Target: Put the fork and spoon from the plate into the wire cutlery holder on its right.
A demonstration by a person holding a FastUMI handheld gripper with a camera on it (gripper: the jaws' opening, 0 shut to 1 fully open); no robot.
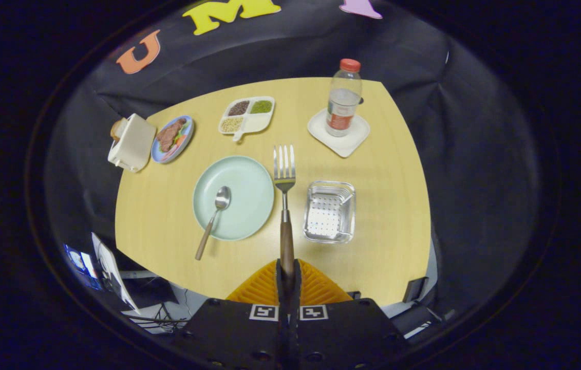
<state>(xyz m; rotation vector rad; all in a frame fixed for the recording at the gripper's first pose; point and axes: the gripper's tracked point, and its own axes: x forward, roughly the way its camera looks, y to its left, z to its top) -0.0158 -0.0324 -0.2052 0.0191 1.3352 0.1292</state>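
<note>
Since the fork [284,174] is gripped by its wooden handle end, jaws of the gripper [287,272] clamped together on it, tines are kept pointing to 12 o'clock, high above the counter [382,246]. The wire cutlery holder [330,211] sits at 1 o'clock; the spoon [214,216] is left on the plate [249,180] at 11.

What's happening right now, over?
Gripper shut on fork, held above the table. Spoon on plate. Wire holder unobstructed.

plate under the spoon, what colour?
Pale mint green plate, plain, seen in the gripper view; the claw is shut on the fork.
</note>
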